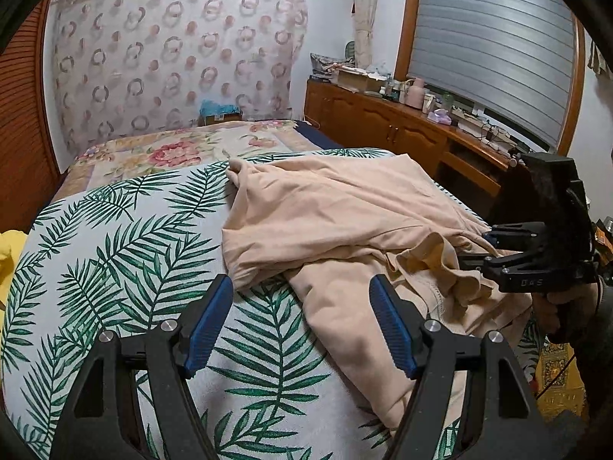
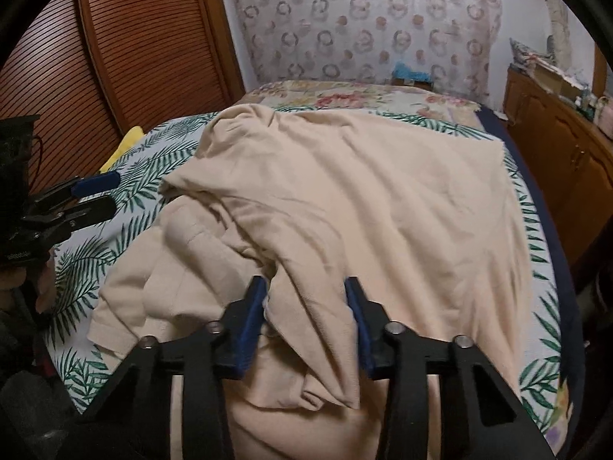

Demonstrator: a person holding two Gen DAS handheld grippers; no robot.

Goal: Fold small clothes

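Observation:
A beige garment (image 1: 345,222) lies rumpled on a bed with a palm-leaf cover (image 1: 115,260). In the left wrist view my left gripper (image 1: 302,287) is open and empty, just above the cover at the garment's near edge. My right gripper (image 1: 490,247) shows at the right side there, low on the bunched cloth. In the right wrist view the garment (image 2: 364,199) fills the middle. My right gripper (image 2: 306,291) is open with a raised fold of cloth between its fingers. My left gripper (image 2: 103,193) shows at the left edge.
A yellow cloth (image 1: 9,253) lies at the bed's left edge, also in the right wrist view (image 2: 124,145). A floral blanket (image 1: 172,153) covers the far bed. A wooden cabinet (image 1: 402,130) with clutter stands on the right. A slatted wooden door (image 2: 115,57) is on the left.

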